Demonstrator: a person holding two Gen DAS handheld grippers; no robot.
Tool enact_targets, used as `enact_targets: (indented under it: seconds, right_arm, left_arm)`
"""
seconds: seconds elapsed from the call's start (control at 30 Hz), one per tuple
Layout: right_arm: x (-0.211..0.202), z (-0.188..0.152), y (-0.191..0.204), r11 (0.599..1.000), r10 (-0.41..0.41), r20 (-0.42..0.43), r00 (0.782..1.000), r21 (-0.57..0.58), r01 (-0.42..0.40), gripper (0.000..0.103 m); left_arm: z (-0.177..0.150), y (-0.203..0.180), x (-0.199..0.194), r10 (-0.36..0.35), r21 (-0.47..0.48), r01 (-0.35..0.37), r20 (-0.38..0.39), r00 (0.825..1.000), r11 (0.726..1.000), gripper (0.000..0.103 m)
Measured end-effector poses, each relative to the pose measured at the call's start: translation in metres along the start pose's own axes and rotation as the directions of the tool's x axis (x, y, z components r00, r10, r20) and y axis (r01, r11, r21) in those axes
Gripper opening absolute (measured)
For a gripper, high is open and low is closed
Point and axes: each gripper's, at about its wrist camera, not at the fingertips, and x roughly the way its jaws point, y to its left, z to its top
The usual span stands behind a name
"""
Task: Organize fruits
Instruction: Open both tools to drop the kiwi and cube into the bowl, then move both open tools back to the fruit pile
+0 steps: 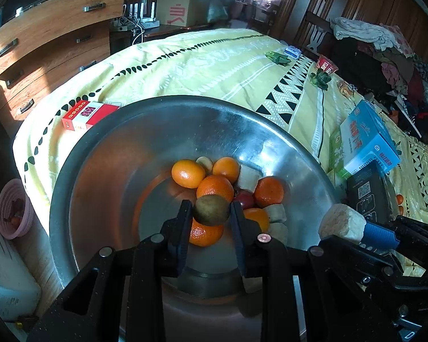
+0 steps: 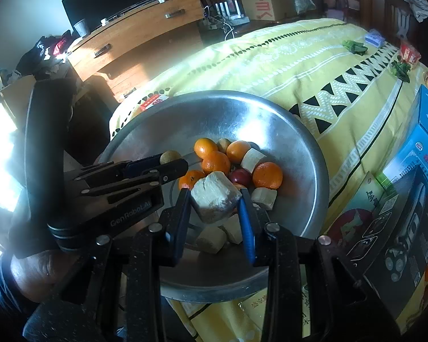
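Observation:
A wide steel bowl [image 1: 105, 154] [image 2: 299, 142] sits on the yellow bedspread and holds several oranges [image 1: 187, 173] [image 2: 267, 175], a red fruit [image 1: 244, 200] [image 2: 240, 176] and pale cut chunks [image 1: 275, 212] [image 2: 264, 197]. My left gripper [image 1: 211, 209] [image 2: 172, 161] is shut on a brown-green kiwi [image 1: 211, 210] [image 2: 169, 156] just above the fruit pile. My right gripper [image 2: 215, 198] [image 1: 342, 223] is shut on a pale rough chunk [image 2: 214, 196] [image 1: 341, 222], held over the bowl's near right side.
A red and white box [image 1: 88, 115] lies beyond the bowl's left rim. Blue and black boxes [image 1: 368, 139] [image 2: 408, 228] crowd the bowl's right side. A pink basket [image 1: 12, 209] stands on the floor to the left. A wooden dresser [image 1: 42, 45] lies behind the bed.

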Motion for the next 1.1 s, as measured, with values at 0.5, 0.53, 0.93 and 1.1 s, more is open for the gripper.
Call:
enact_targets:
  seconds: [0.5,0.53,0.93,1.1]
  right_arm:
    - [-0.003,-0.004,-0.008,0.998,-0.041,-0.001,0.999,0.046,0.041,0.071]
    - [-0.009,-0.004,-0.006,0.998,-0.049,0.014,0.999,0.042,0.048,0.071]
    - [-0.179,-0.102,-0.011,0.974,-0.203,0.432,0.879,0.001,0.225,0.095]
    - [-0.191,-0.182,-0.085,0.928,-0.346,0.267,0.900,0.237,0.286,0.094]
  left_arm:
    - [0.002,0.010,-0.001,0.013,-0.058,-0.012,0.015,1.000,0.998,0.067]
    - [0.003,0.011,-0.004,0.014,-0.066,-0.012,0.026,1.000,0.998,0.067]
    - [0.014,-0.078,-0.088,-0.105,0.112,0.078,0.262,0.959,0.991,0.068]
    - [-0.017,-0.209,-0.130,-0.392,0.408,0.267,0.260,0.883,0.873,0.068]
